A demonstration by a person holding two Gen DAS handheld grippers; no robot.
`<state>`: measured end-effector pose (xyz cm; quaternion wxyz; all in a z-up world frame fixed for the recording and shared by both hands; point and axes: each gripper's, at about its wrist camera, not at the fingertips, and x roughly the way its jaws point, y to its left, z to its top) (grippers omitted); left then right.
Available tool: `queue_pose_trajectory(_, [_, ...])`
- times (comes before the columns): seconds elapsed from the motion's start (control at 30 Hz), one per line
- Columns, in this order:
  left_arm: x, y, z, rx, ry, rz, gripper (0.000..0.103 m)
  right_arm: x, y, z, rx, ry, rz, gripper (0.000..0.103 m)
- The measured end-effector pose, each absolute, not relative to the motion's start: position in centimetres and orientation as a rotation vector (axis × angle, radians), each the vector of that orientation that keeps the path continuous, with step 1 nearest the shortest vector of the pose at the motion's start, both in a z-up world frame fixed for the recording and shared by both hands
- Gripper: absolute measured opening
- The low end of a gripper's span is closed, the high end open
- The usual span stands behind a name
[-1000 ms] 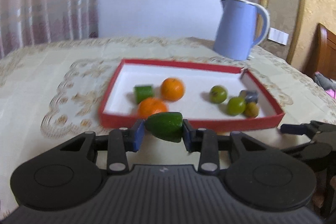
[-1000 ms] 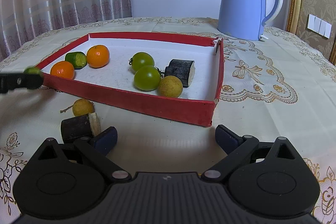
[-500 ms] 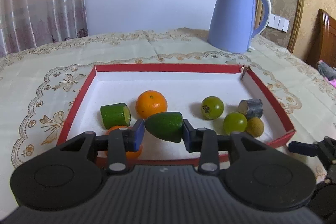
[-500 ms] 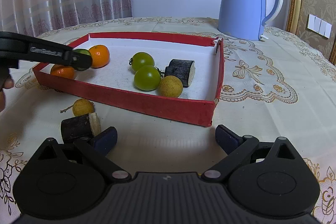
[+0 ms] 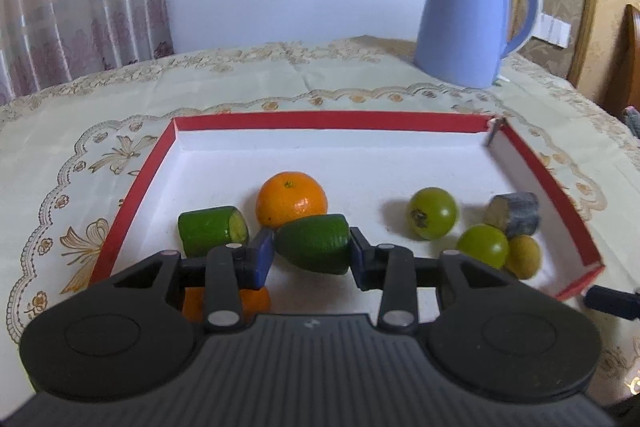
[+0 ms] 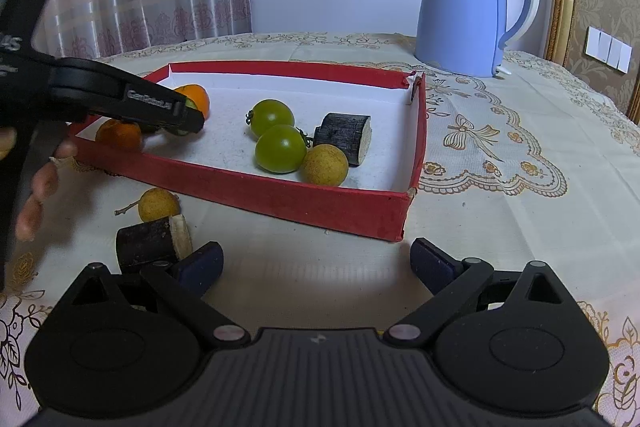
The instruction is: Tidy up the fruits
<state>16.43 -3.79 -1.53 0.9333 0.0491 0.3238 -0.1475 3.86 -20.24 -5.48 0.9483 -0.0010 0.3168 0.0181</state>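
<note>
My left gripper (image 5: 312, 251) is shut on a green cucumber piece (image 5: 314, 243) and holds it inside the red tray (image 5: 328, 119), low over its white floor. Beside it lie another cucumber piece (image 5: 212, 229) and an orange (image 5: 291, 199); a second orange (image 5: 256, 301) is partly hidden under the fingers. Two green tomatoes (image 5: 432, 213), a dark sugarcane piece (image 5: 514, 213) and a longan (image 5: 522, 255) lie at the tray's right. My right gripper (image 6: 316, 263) is open and empty in front of the tray (image 6: 280, 199). A sugarcane piece (image 6: 150, 243) and a longan (image 6: 158, 203) lie on the cloth by its left finger.
A blue kettle (image 6: 476, 7) stands behind the tray at the back right. The table has an embroidered cream cloth (image 6: 520, 163). The left gripper's arm (image 6: 120, 99) reaches over the tray's left end in the right wrist view. Curtains hang behind.
My left gripper has carried the cucumber piece forward over the tray's near wall and down into the tray. My right gripper has stayed still.
</note>
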Motion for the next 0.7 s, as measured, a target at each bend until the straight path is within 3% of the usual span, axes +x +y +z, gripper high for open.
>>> queue_pose_trajectory(0.23, [17.6,-4.3,-1.7,0.129,0.654,-0.270,0.039,3.9,-20.2,-5.5,-0.002,0.645,0.037,0.101])
queue_pose_trajectory(0.3, [17.5,-4.4,-1.7,0.145,0.640,-0.268,0.054,3.9,-20.2,-5.5,-0.002,0.645,0.037,0.101])
queue_pose_trajectory(0.37, [17.1,-4.4,-1.5,0.146,0.627,-0.278,0.082,3.9,-20.2,-5.5,-0.002,0.645,0.037,0.101])
queue_pose_trajectory(0.43, [16.5,-4.3,-1.4,0.145,0.608,-0.263,0.089,3.9,-20.2,-5.5,-0.002,0.645,0.037,0.101])
queue_pose_trajectory(0.7, [15.0,-3.0,-0.8,0.120,0.568,-0.233,0.090,3.9,-20.2,-5.5,-0.002,0.645,0.037,0.101])
